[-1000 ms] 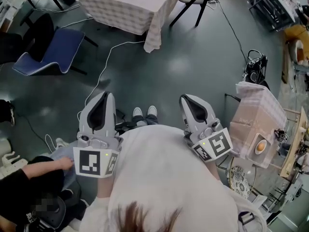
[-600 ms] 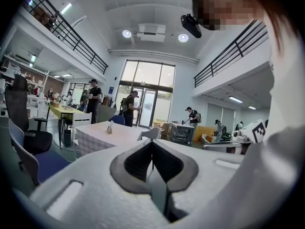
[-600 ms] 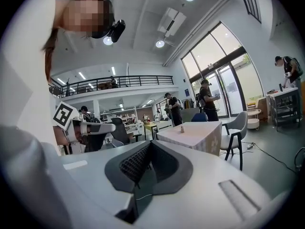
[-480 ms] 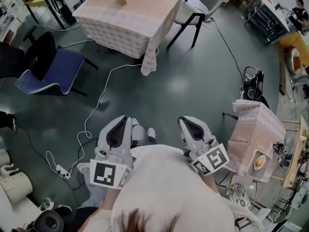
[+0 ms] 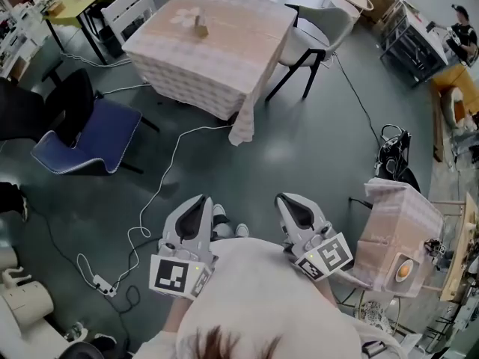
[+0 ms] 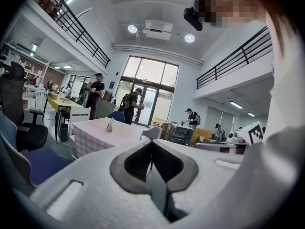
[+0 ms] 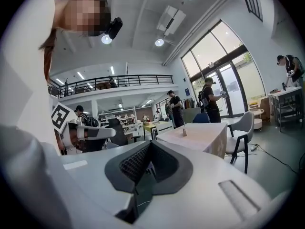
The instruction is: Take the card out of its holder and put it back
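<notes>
The card holder (image 5: pixel 200 27) is a small upright stand with a card on the cloth-covered table (image 5: pixel 224 66), far ahead across the floor. It also shows small in the left gripper view as the holder (image 6: pixel 110 125) and in the right gripper view as the holder (image 7: pixel 184 132). My left gripper (image 5: pixel 196 203) and right gripper (image 5: pixel 293 202) are held close to the body, side by side, both pointing toward the table. Each has its jaws together with nothing between them, as seen at the left gripper (image 6: pixel 151 144) and the right gripper (image 7: pixel 150 148).
A blue chair (image 5: pixel 86 144) stands left of the path, and a white cable (image 5: pixel 161 185) runs across the floor to a power strip (image 5: pixel 101 283). A white chair (image 5: pixel 314 32) sits at the table's right. A cloth-covered stand (image 5: pixel 400 215) is close on the right. People stand beyond the table.
The view has advanced toward the table, which now shows whole with the holder on it. Both grippers moved forward with it, still shut. The person at lower left has left the view.
</notes>
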Tool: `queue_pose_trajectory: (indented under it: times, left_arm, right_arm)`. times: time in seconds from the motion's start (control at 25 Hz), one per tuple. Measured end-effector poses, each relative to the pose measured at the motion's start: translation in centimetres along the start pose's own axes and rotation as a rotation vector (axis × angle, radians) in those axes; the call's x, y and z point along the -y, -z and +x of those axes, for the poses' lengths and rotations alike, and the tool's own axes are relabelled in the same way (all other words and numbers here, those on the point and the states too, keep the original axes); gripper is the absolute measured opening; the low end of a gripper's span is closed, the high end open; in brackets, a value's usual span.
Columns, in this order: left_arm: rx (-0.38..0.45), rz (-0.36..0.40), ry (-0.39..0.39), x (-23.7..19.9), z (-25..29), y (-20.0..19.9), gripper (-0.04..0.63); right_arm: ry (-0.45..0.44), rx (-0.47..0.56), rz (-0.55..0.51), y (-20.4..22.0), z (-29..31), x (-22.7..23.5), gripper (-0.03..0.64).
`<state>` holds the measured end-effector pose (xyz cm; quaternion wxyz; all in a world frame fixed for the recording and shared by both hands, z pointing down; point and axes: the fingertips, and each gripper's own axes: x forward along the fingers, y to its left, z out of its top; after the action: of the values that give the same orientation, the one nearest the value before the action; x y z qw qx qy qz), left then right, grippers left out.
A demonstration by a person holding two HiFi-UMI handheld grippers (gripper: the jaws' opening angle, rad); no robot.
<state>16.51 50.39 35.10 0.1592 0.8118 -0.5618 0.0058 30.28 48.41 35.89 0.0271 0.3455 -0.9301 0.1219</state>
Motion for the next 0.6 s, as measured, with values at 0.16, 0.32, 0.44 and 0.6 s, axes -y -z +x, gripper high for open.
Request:
queue_pose_trajectory:
  times: [0.16, 0.32, 0.44, 0.6]
  left_arm:
    - [0.002, 0.013, 0.043, -2.3, 1.3, -1.6, 0.0]
    - [0.012, 0.012, 0.036, -5.1, 1.3, -2.4, 0.0]
    - [0.014, 0.006, 0.016, -7.4, 0.9, -2.5, 0.0]
    - [0.017, -0.01, -0.026, -10.0, 0.2, -2.5, 0.0]
  right_arm:
    - [0.009, 0.001, -0.005, -1.1, 3.7, -0.5, -0.002]
    - [0.002, -0.001, -0.002, -0.9, 6.5, -1.6, -0.002]
    - [-0.003, 0.001, 0.002, -0.7, 8.2, -2.3, -0.002]
    - [-0.022, -0.002, 0.004, -0.6, 10.2, -3.2, -0.002]
